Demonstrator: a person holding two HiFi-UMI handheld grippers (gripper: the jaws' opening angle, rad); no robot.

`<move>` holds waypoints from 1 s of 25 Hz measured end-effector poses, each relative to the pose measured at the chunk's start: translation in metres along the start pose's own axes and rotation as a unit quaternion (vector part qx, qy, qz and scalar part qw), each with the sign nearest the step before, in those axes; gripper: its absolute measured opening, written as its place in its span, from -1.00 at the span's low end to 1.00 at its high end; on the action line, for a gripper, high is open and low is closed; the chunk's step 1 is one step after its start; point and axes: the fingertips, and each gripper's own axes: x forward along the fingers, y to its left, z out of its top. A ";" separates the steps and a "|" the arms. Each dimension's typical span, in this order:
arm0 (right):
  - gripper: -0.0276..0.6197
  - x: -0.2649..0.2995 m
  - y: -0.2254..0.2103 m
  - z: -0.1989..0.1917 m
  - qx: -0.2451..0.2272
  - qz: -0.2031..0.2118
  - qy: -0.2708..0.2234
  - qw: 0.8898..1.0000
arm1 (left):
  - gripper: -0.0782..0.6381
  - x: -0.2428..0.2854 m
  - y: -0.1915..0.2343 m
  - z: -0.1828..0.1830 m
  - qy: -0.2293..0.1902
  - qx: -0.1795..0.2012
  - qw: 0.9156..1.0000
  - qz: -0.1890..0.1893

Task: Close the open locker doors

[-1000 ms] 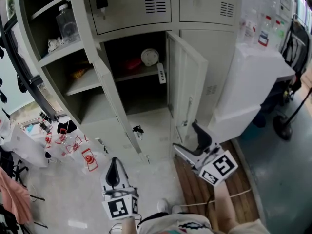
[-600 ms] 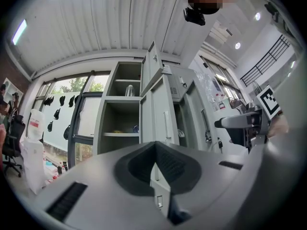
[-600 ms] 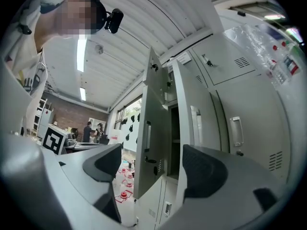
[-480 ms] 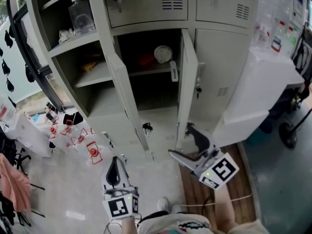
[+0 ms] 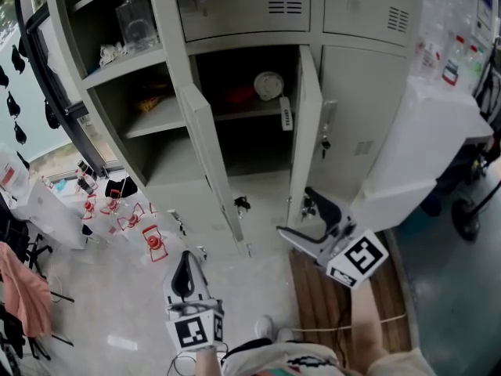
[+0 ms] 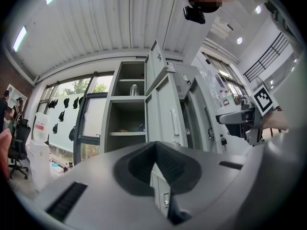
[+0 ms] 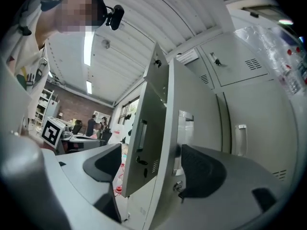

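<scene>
Head view shows one grey metal locker bank [image 5: 368, 131] with two lower doors standing open. The left open grey door [image 5: 205, 159] is swung well out from the open shelf column. The right open grey door [image 5: 305, 131] hangs partly ajar in front of the dark middle compartment [image 5: 243, 143]. Two closed upper doors with vent slots [image 5: 250, 2] sit above, and one closed lower door [image 5: 364, 108] is at the far right. One clear jar [image 5: 137, 20] stands on the top-left shelf, and one round white object [image 5: 268, 84] rests on the middle compartment's shelf. There are two grippers. The right gripper [image 5: 301, 214] is stretched forward at the bottom of the right open door, tilted, with its marker cube toward the person. In the right gripper view its tongs [image 7: 153, 169] are spread, with that door's free edge [image 7: 165, 143] and lock standing between them. Whether a pad [image 7: 204, 171] actually touches the metal cannot be told. The left gripper [image 5: 182, 276] is held low and close to the body, pointing at the lockers but well apart from them. In the left gripper view its tongs [image 6: 153, 164] are pressed together with nothing between them, and the left open door [image 6: 163, 116] rises beyond them.
</scene>
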 end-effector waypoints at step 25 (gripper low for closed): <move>0.02 0.074 0.009 -0.015 -0.004 0.088 0.014 0.996 | -0.77 -0.002 0.042 -0.018 0.023 0.000 0.998 0.057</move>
